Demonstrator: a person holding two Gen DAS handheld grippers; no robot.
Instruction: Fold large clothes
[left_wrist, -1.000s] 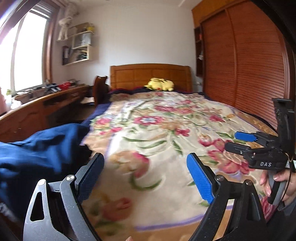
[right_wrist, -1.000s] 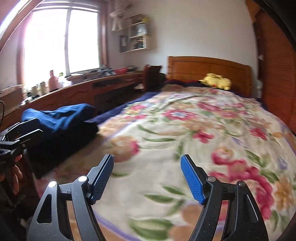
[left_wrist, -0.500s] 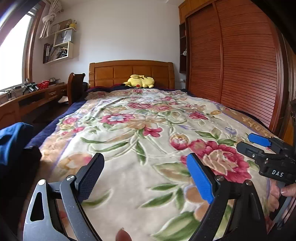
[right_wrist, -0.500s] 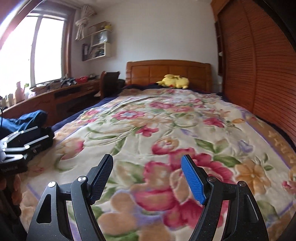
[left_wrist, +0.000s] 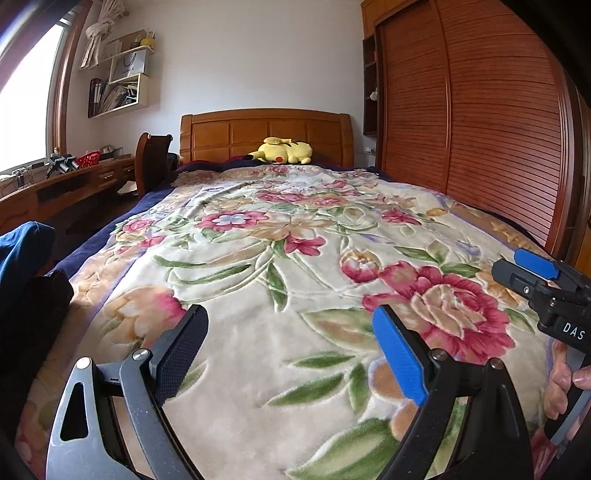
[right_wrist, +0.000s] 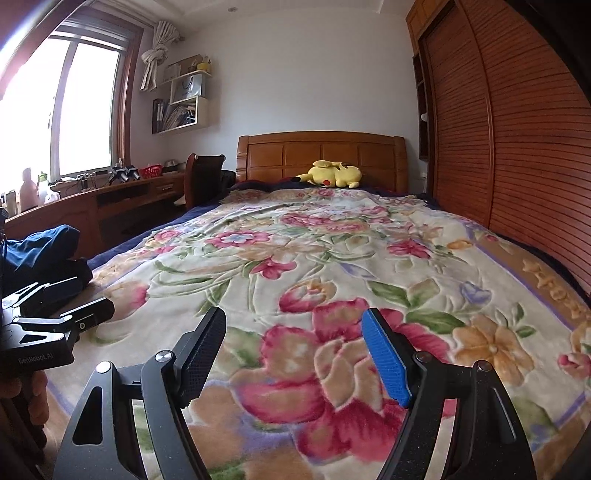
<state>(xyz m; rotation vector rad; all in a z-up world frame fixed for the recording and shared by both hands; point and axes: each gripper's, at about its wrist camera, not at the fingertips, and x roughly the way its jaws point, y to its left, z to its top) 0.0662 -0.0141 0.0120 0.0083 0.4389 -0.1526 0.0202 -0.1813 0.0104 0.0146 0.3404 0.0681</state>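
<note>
A pile of dark blue clothing (left_wrist: 22, 254) with a black garment (left_wrist: 33, 314) under it lies at the bed's left edge; it also shows in the right wrist view (right_wrist: 44, 251). My left gripper (left_wrist: 291, 350) is open and empty, above the floral blanket (left_wrist: 295, 258), to the right of the pile. My right gripper (right_wrist: 295, 350) is open and empty over the blanket's foot end. Each gripper shows at the edge of the other's view: the right one (left_wrist: 546, 284), the left one (right_wrist: 55, 310).
A yellow plush toy (left_wrist: 282, 151) lies by the wooden headboard (left_wrist: 266, 133). A slatted wooden wardrobe (left_wrist: 480, 129) runs along the right side. A long desk (right_wrist: 92, 203) and a chair (right_wrist: 203, 177) stand left of the bed, under the window.
Both grippers have swung right, away from the blue clothing pile, and now face straight up the bed. The pile has slid to the left edge of both views. Both stay open.
</note>
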